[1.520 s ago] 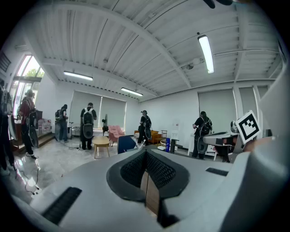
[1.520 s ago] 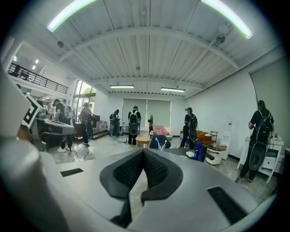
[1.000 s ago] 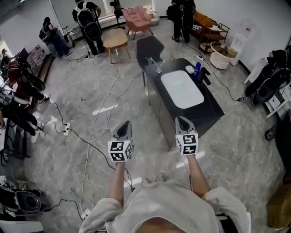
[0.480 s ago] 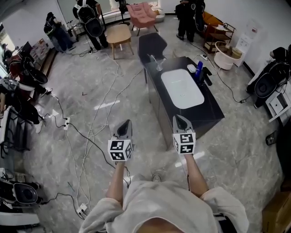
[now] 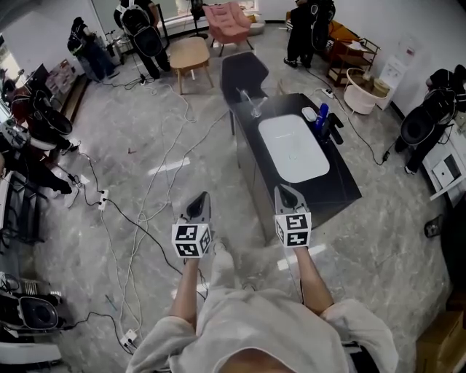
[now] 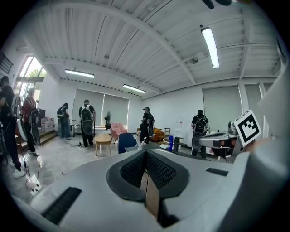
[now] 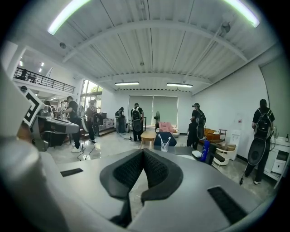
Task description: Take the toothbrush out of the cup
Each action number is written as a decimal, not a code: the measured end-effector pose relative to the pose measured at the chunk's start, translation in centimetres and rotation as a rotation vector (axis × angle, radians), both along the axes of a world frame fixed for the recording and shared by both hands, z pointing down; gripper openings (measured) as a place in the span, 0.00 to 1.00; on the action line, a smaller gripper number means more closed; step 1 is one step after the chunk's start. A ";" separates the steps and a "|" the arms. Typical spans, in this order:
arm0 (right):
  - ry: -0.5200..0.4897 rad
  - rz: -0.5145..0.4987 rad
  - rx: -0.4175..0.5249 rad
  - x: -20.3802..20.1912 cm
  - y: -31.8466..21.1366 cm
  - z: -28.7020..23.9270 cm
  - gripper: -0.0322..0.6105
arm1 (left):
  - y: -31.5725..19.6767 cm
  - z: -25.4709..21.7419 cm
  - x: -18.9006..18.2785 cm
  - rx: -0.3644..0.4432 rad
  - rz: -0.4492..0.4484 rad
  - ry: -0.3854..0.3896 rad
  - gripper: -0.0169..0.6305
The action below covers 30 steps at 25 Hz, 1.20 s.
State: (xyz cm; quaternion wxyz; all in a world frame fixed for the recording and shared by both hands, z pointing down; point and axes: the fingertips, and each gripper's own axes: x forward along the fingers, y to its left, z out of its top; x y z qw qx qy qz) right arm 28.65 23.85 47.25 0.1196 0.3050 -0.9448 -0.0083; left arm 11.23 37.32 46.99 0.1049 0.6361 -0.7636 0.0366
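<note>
Mostly grey room, black counter, few colour spots

Floor (image 5: 109, 138) pale grey, marbled, w/ black & white cables (image 5: 143, 229) over it. Counter (image 5: 336, 182) black, basin (image 5: 293, 148) white, bottle (image 5: 322, 115) at its far right blue. Far side: pink armchair (image 5: 224, 18), tan wood table (image 5: 191, 53), navy chair (image 5: 242, 73). L gripper (image 5: 203, 196) & R gripper (image 5: 283, 189) grey, pads (image 6: 158, 170) black & dimpled, cubes (image 5: 192, 240) white w/ black square markers. Cup (image 7: 165, 145) clear, toothbrush (image 7: 160, 137) white. Person's top (image 5: 269, 328) off-white.

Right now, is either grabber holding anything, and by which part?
Nothing is held: the left gripper and the right gripper are both shut and empty.
</note>
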 end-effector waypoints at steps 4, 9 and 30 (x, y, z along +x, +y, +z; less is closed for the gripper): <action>0.005 0.006 0.007 -2.5 -2.5 0.4 0.07 | -2.8 0.6 -2.4 0.006 0.012 0.003 0.06; 0.021 0.023 0.013 -6.4 -6.3 0.8 0.07 | -7.4 1.3 -6.6 0.015 0.035 0.024 0.06; 0.040 0.113 0.040 -25.9 -22.6 -1.1 0.07 | -25.7 -0.5 -26.3 0.033 0.161 0.021 0.06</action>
